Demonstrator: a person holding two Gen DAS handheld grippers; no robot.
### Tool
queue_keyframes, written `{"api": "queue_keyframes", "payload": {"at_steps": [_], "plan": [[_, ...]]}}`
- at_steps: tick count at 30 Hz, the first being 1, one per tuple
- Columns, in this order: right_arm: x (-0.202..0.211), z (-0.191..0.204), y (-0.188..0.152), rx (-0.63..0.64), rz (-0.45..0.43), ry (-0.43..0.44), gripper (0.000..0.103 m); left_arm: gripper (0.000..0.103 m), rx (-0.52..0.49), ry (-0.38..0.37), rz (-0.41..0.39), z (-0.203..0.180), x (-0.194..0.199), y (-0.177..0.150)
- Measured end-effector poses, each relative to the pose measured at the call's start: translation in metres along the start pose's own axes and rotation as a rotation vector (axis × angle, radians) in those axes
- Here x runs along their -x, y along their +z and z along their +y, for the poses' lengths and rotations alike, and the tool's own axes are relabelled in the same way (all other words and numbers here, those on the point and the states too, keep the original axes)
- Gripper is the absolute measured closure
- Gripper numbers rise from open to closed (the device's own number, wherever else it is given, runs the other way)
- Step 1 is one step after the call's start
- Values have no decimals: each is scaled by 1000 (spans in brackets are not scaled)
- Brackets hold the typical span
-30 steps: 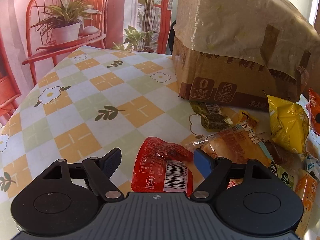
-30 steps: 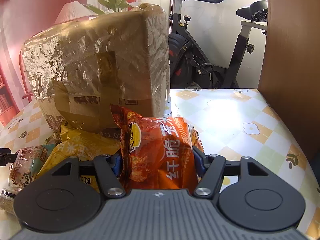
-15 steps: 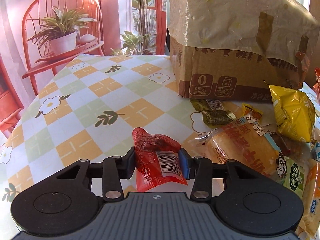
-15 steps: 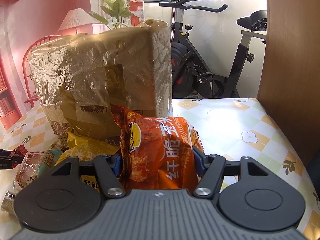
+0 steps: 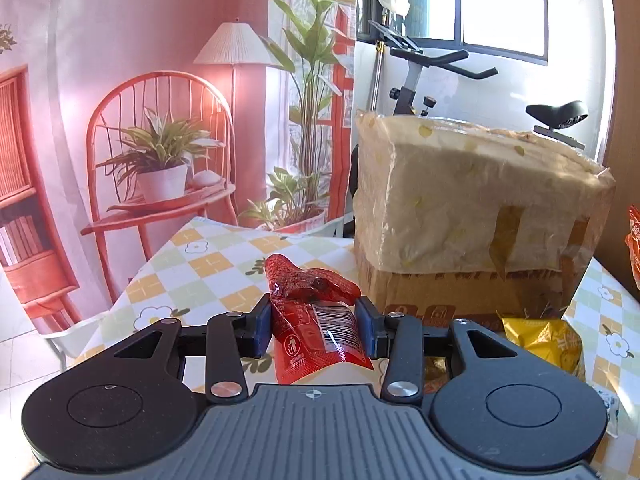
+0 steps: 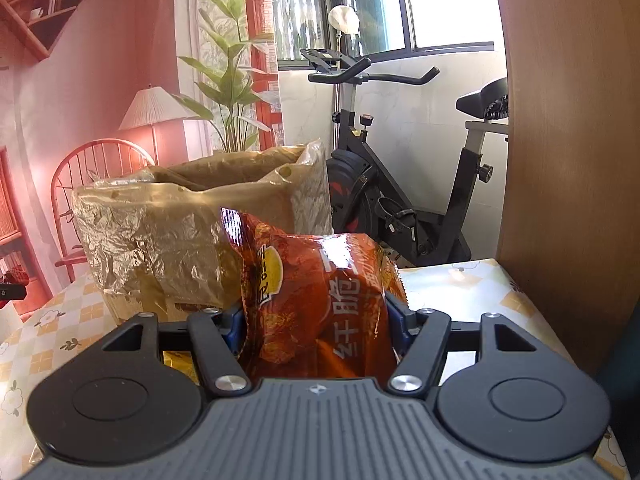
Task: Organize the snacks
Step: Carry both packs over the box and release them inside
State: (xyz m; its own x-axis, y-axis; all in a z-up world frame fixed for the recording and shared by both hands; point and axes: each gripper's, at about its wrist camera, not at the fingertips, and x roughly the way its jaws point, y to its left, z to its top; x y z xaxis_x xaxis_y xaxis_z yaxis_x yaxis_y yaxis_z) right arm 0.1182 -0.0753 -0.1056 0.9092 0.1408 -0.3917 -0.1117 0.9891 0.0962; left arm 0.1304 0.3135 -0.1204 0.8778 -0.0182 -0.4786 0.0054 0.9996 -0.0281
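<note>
Left hand-held gripper [image 5: 315, 326] and right hand-held gripper [image 6: 316, 326], both clamped, raised.

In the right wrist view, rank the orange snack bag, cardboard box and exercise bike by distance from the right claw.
1. Orange snack bag, clamped in the right claw.
2. Cardboard box, behind it, to the left.
3. Exercise bike, beyond the table, by the window.

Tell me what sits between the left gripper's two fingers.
A small red snack packet sits there, pinched by the left gripper with its barcode side up. The left wrist view shows it, lifted in front of the cardboard box.
</note>
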Motion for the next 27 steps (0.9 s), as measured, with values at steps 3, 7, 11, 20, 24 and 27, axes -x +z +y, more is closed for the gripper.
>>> {"api": "queue_keyframes", "payload": {"at_steps": [3,7,11,20,24,27], "plan": [[7,1,26,4,-52,23,37,58,-17,-27,-63,-10,9,28],[8,12,69,42,-117,74,37,58,-28,-92,-134,-27,14,75],[-11,30,112,73,-143,152,37,58,-27,-157,-168,-49,3,122],[-108,64,147,57,-28,201,37,58,-54,-186,-92,-95,-81,181],[-143,58,142,16,46,174,37,57,-67,-171,-34,-101,-112,180],[-158,51,136,2,95,155,36,55,-81,-161,0,-103,-131,174]]}}
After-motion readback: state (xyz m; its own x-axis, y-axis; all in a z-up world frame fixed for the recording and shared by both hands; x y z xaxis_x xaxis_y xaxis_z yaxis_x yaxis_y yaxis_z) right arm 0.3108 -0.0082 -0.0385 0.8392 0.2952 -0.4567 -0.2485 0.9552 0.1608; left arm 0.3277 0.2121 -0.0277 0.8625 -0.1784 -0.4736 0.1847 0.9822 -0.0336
